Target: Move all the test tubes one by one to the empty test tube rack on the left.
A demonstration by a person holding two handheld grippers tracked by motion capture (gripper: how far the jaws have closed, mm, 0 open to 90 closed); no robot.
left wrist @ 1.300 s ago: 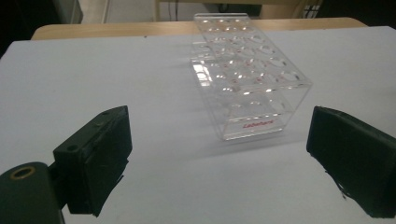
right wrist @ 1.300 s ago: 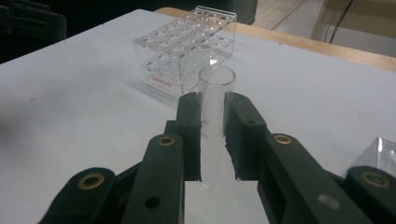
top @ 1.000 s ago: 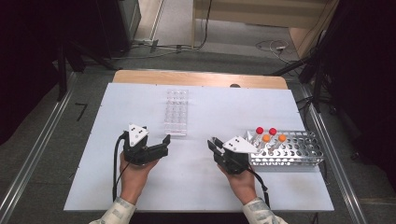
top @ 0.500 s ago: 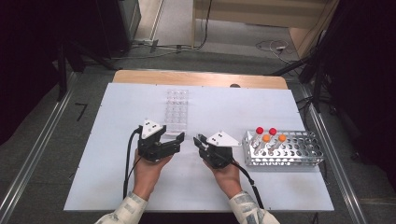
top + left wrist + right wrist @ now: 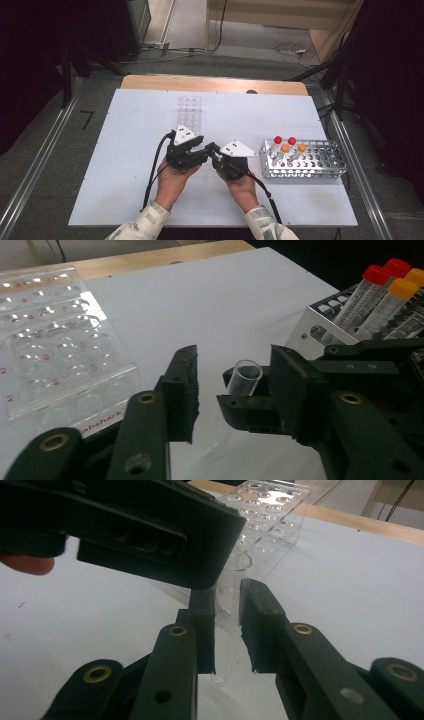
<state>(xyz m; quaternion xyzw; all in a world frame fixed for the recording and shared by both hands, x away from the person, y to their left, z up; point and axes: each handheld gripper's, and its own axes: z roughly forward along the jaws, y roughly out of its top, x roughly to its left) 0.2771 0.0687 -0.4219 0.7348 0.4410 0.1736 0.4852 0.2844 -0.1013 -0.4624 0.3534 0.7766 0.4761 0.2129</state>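
Observation:
A clear uncapped tube (image 5: pixel 244 377) is pinched in my right gripper (image 5: pixel 227 625), whose jaws are shut on it; the same tube (image 5: pixel 227 587) pokes out past its tips. My left gripper (image 5: pixel 235 385) faces it, and the tube's open end sits between the left jaws. Those jaws have just been closing, but a gap still shows on each side of the tube. In the high view the left gripper (image 5: pixel 204 149) and right gripper (image 5: pixel 214 151) meet tip to tip at the table's middle.
A clear plastic well rack (image 5: pixel 190 112) lies behind the grippers. At the right stands a metal tube rack (image 5: pixel 320 162) holding tubes with red caps (image 5: pixel 278 140) and orange caps (image 5: pixel 301 148). The white table (image 5: pixel 125 150) ends in a wooden strip (image 5: pixel 215 84).
Both hands came together at the table's middle, the left moving right and the right moving left. The left jaws have narrowed around the tube's end.

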